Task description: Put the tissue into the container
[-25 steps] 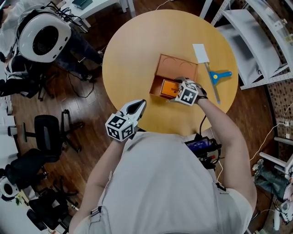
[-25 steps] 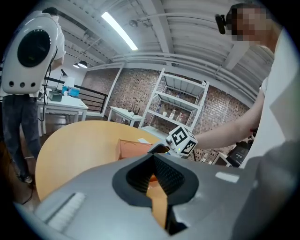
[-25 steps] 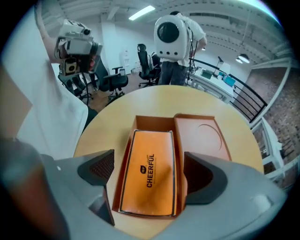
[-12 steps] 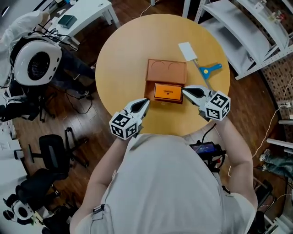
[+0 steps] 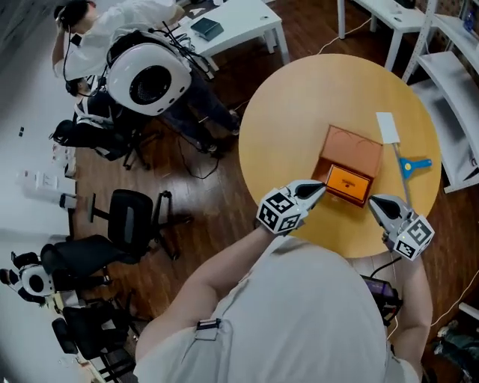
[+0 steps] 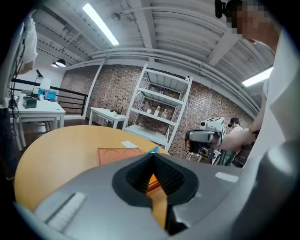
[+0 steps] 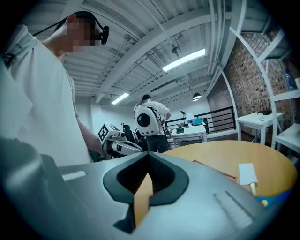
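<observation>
An orange tissue packet lies inside the brown container, whose lid is folded back flat on the round yellow table. My left gripper is shut and empty, its tip just left of the container's near corner. My right gripper is also shut and empty, a short way off the container's right near corner. In the left gripper view the lid shows beyond the closed jaws. In the right gripper view the table lies ahead.
A white card and a blue-headed tool lie on the table right of the container. White shelving stands at the right. A white desk, office chairs and a round white device are at the left on the wooden floor.
My right gripper has left the container, pulled back toward the table's near edge and shut. The orange packet stays in the container. The head view has swung to the left.
</observation>
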`<state>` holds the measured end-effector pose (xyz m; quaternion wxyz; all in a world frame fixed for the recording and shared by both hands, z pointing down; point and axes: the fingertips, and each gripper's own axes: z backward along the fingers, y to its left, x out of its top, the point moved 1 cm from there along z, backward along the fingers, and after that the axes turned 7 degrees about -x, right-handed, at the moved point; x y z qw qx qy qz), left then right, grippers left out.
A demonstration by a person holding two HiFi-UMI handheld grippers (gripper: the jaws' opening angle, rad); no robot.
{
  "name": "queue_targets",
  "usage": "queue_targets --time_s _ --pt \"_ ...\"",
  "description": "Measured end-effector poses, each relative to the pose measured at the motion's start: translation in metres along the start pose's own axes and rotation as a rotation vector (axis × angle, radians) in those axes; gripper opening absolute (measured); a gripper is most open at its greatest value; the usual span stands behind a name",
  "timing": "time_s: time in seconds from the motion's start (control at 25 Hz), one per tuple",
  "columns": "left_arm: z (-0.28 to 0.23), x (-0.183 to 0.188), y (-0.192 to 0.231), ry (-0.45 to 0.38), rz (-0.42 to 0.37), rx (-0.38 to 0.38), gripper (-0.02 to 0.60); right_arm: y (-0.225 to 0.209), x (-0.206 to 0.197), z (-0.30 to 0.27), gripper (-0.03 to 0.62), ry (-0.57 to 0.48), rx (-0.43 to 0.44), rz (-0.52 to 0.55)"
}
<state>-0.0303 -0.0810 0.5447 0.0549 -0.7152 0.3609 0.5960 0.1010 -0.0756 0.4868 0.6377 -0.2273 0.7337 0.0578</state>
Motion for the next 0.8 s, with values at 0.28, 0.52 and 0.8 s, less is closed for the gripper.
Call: queue_targets --time_s 0.28,0.52,0.8 --pt "0.02 0.001 0.005 -0.007 0.003 0.015 0.0 0.017 -0.007 -0.019 -0.003 0.027 0.033 0.008" --pt "0.021 0.002 0.01 -0.015 -0.001 0.023 0.0 0.018 -0.008 -0.026 -0.003 0.03 0.048 0.02" --pt "0.016 0.005 -0.003 -0.004 0.012 -0.003 0.0 0.02 -0.002 -0.018 -0.003 0.042 0.027 0.012"
